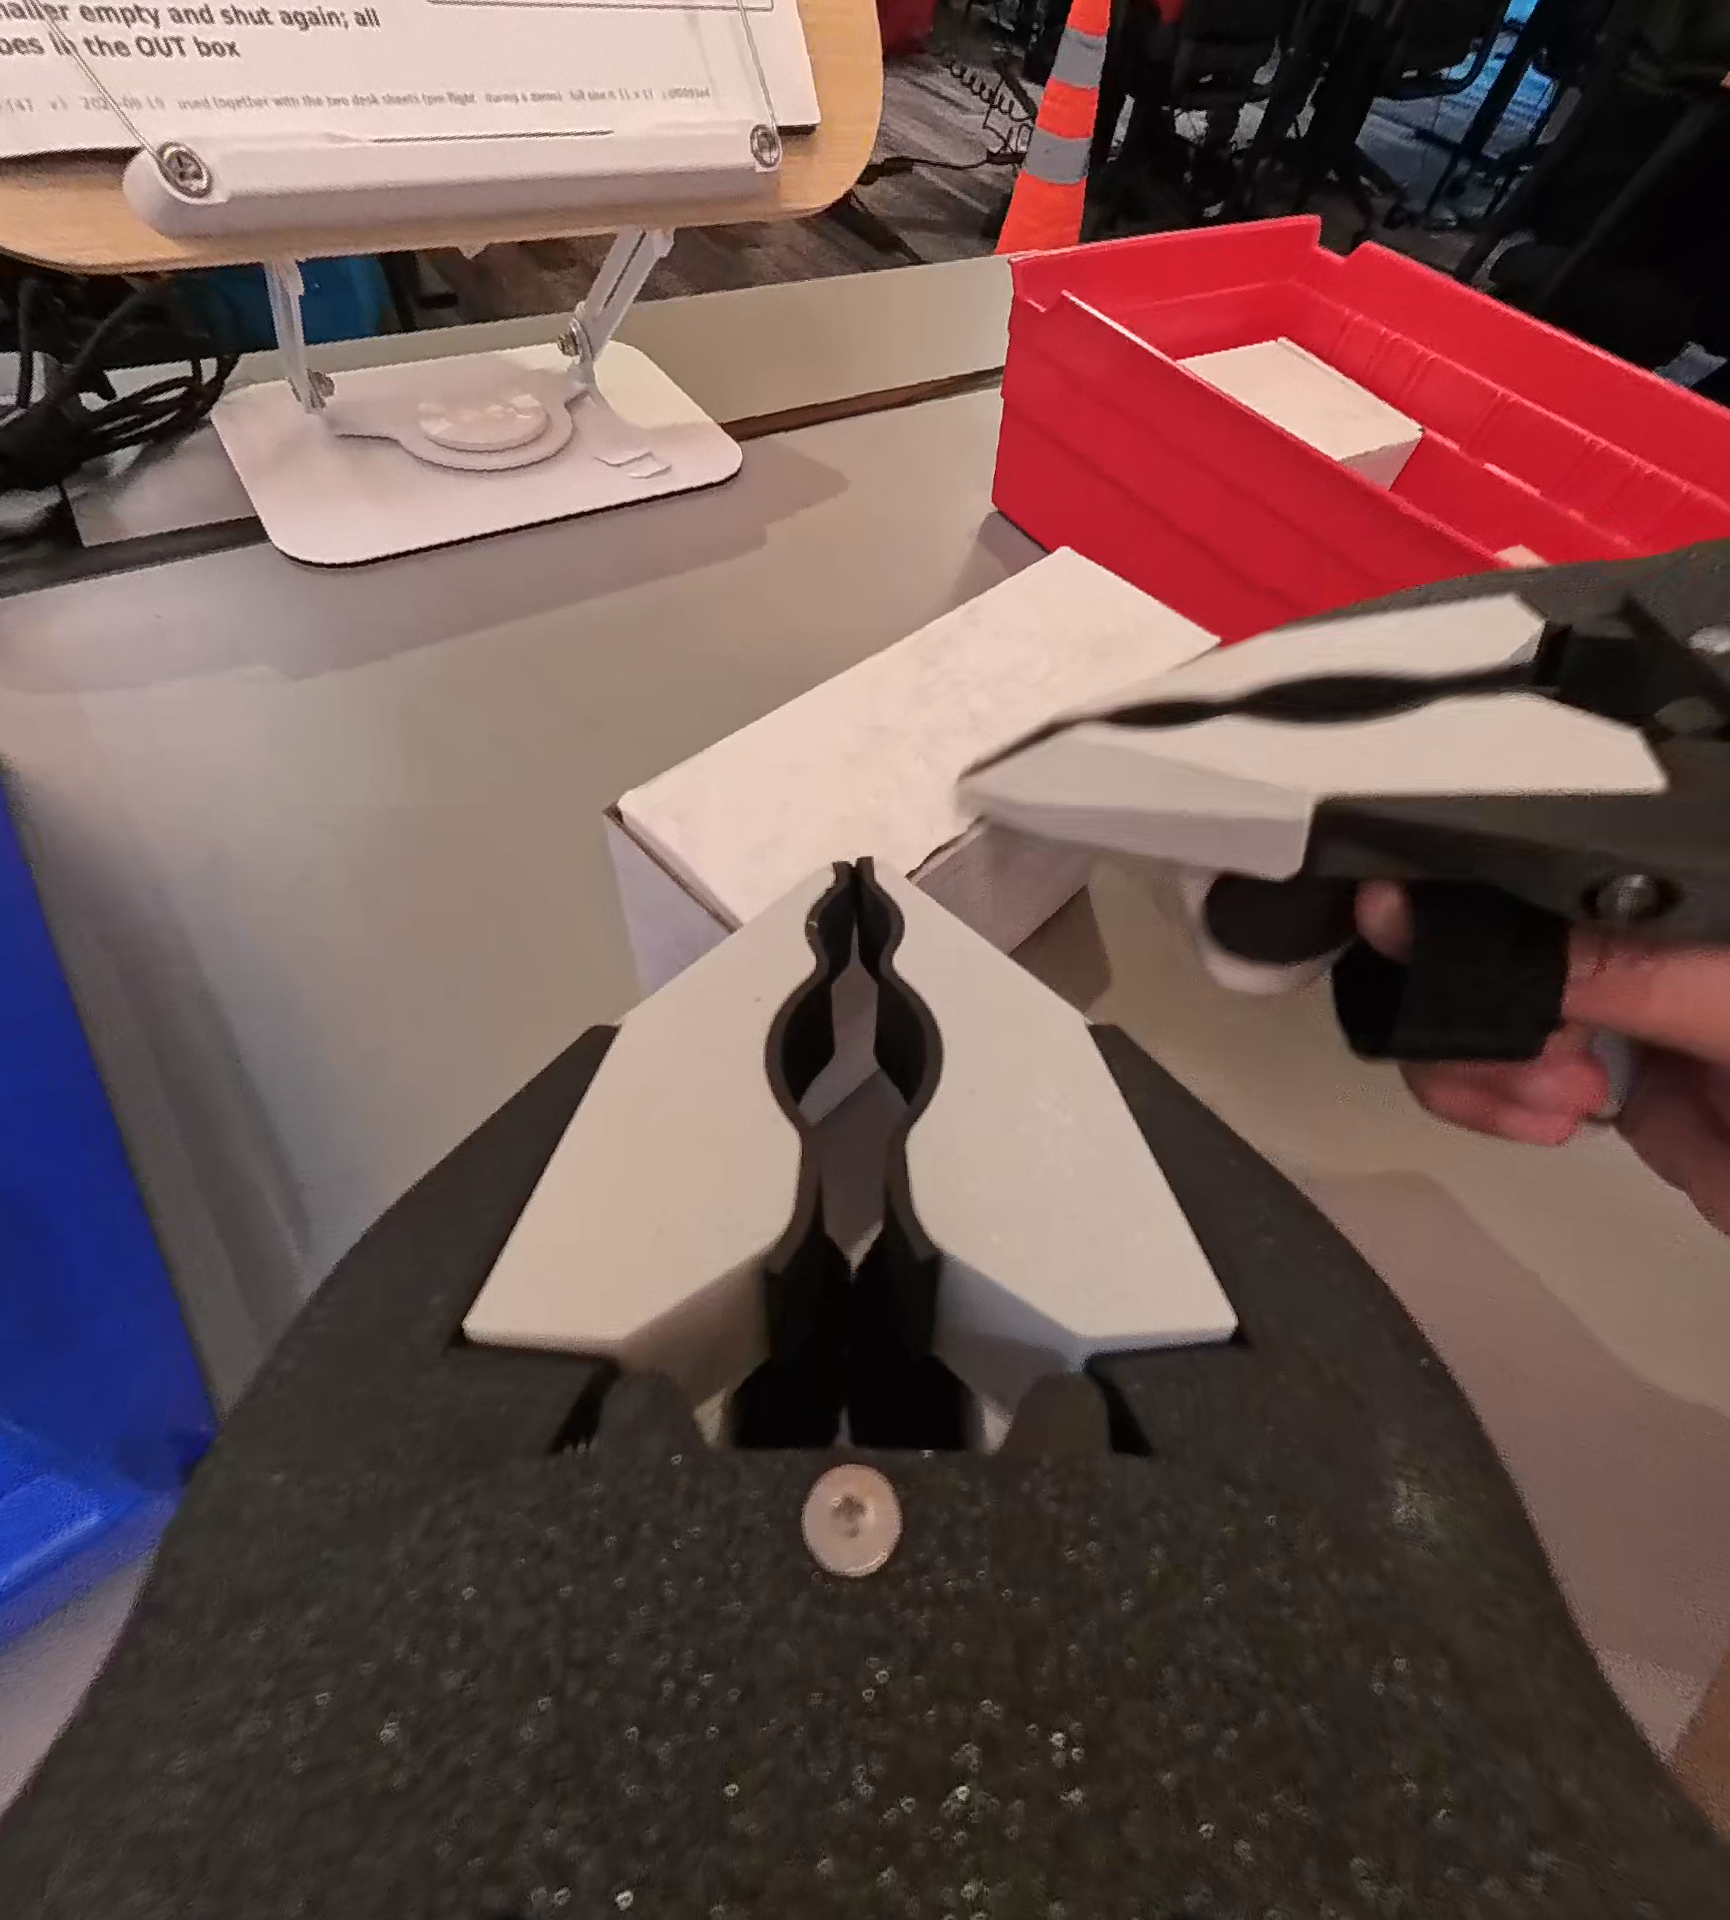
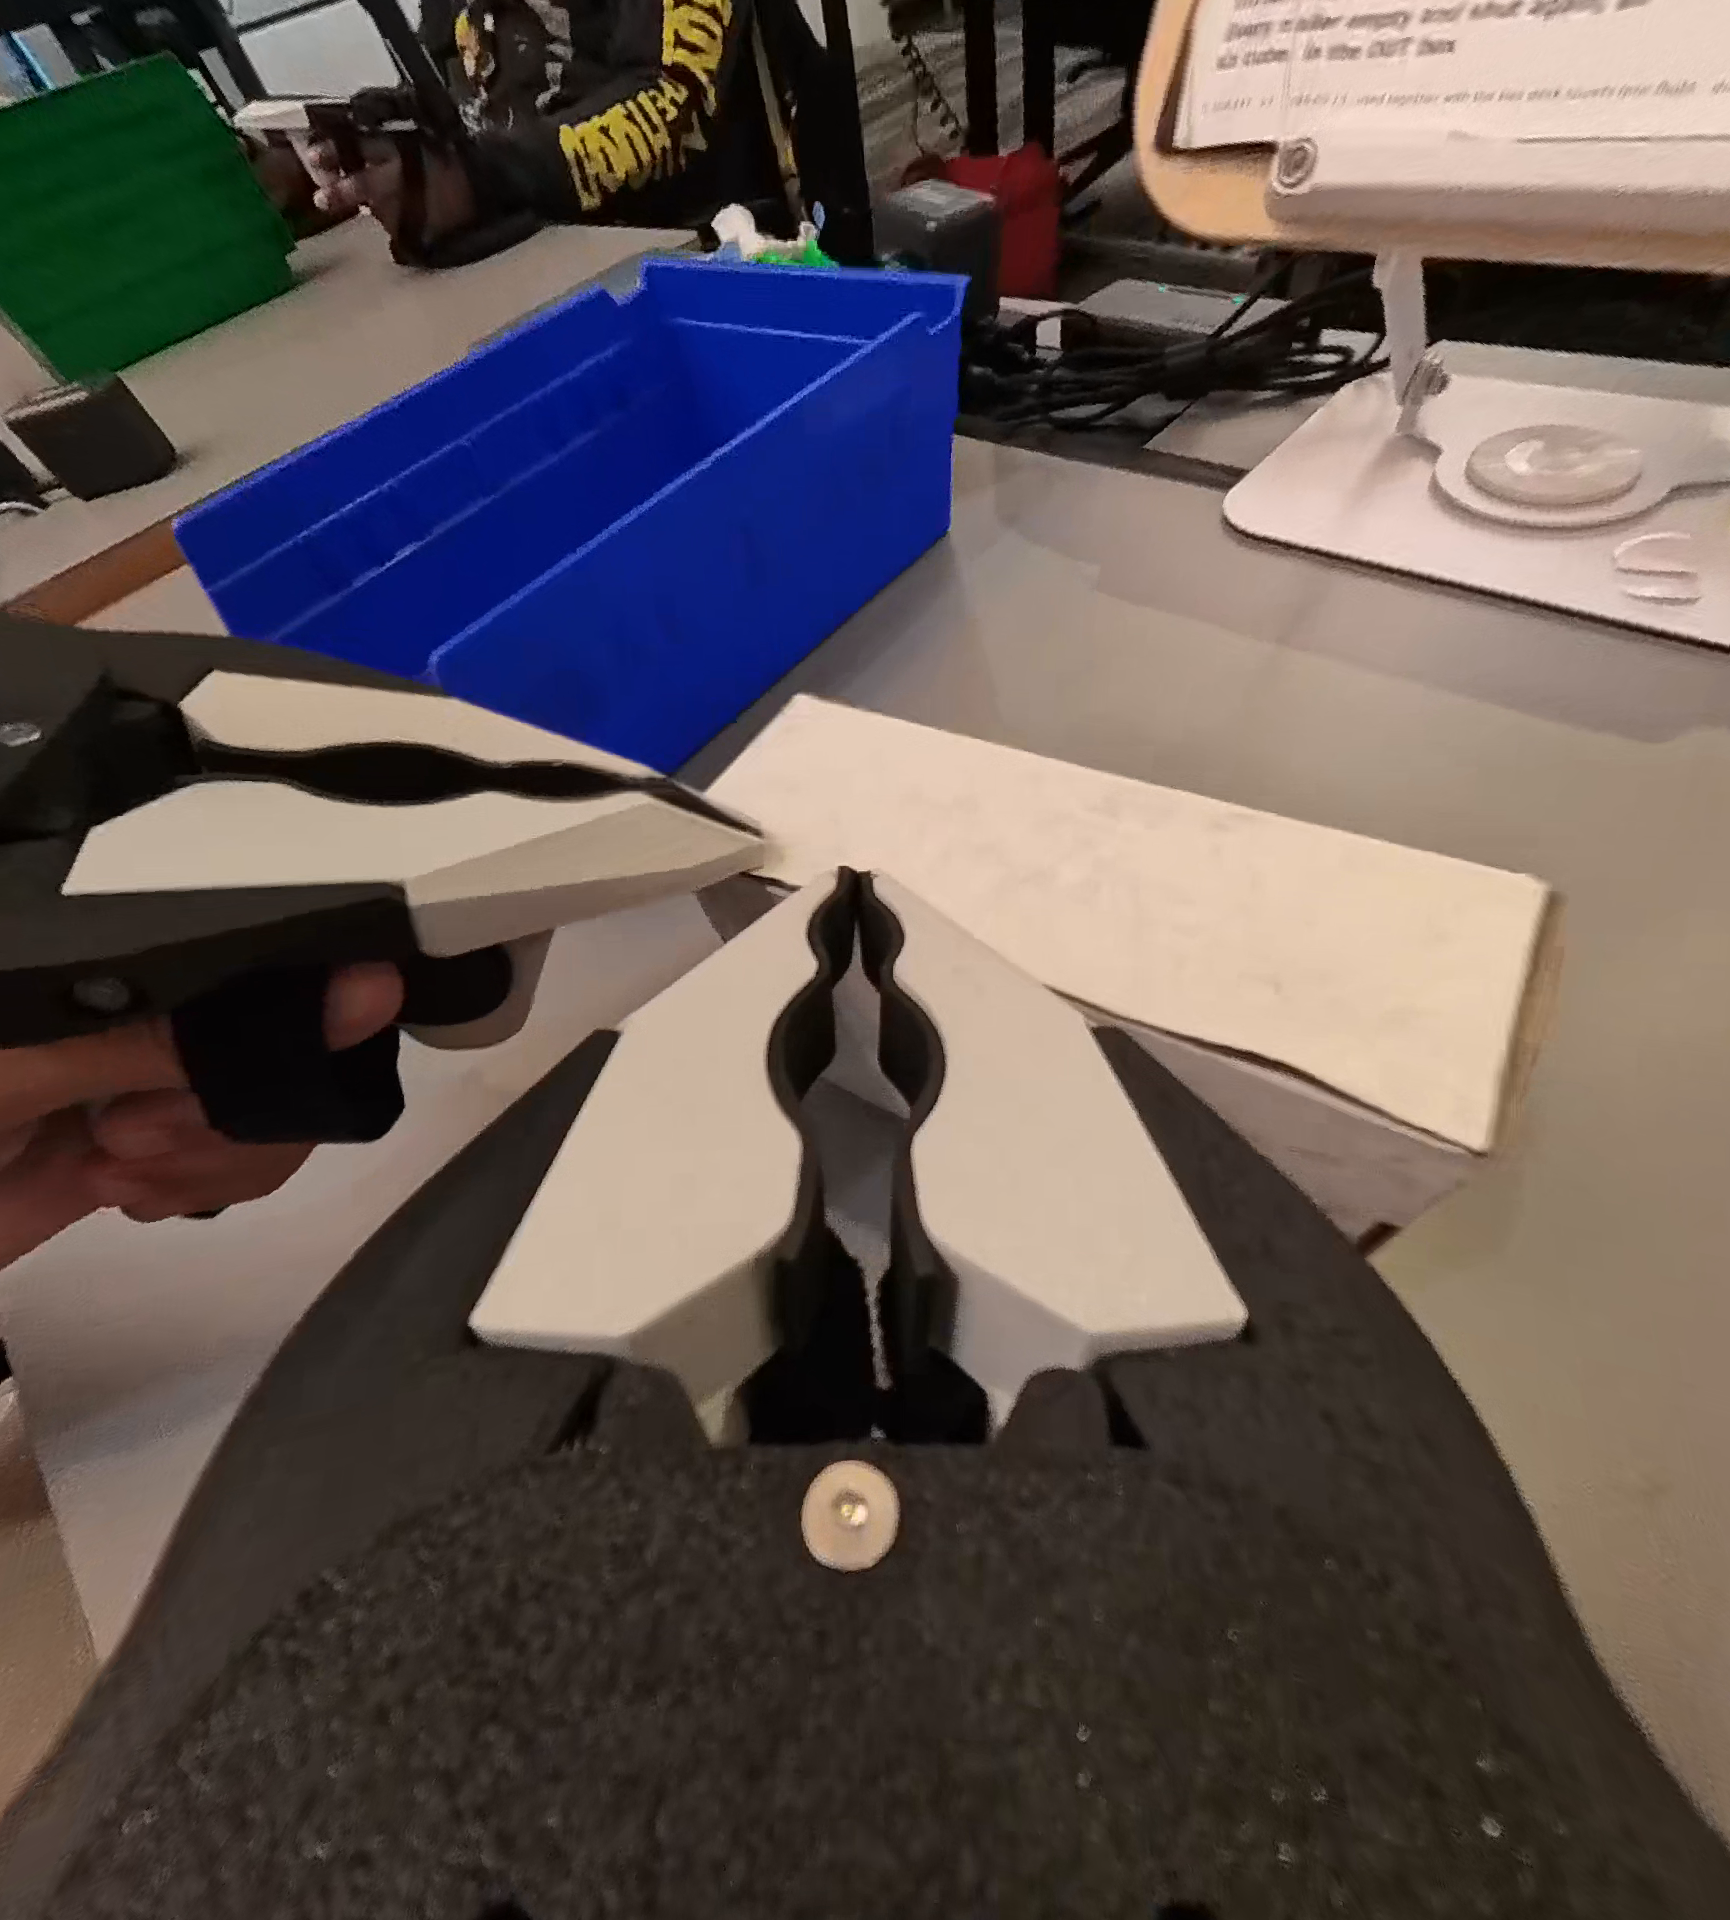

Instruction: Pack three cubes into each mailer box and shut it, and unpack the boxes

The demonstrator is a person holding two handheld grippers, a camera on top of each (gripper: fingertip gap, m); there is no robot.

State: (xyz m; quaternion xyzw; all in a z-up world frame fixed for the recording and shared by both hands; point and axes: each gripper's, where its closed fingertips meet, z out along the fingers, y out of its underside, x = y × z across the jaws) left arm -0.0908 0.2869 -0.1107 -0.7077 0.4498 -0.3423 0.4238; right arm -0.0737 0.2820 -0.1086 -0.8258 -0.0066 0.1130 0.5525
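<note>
A white mailer box (image 1: 892,717) lies on the grey table with its lid down; it also shows in the right wrist view (image 2: 1152,894). My left gripper (image 1: 853,871) is shut and empty, its tips over the box's near corner. My right gripper (image 2: 856,881) is shut and empty, its tips over the near edge of the lid. Each shows in the other's view, the right gripper (image 1: 975,781) coming in from the right and the left gripper (image 2: 749,831) from the left, tips close together above the lid. A second white mailer box (image 1: 1302,410) lies in the red bin (image 1: 1183,509). No cubes are in view.
A blue bin (image 2: 653,623) with nothing visible inside stands left of the box, also at the left edge (image 1: 19,1143). A white document stand (image 1: 476,457) (image 2: 1526,499) stands behind. Cables (image 2: 1131,364) run along the back edge. A green bin (image 2: 92,239) and a person sit at the far table. Less than 4 cm separates the two grippers' tips.
</note>
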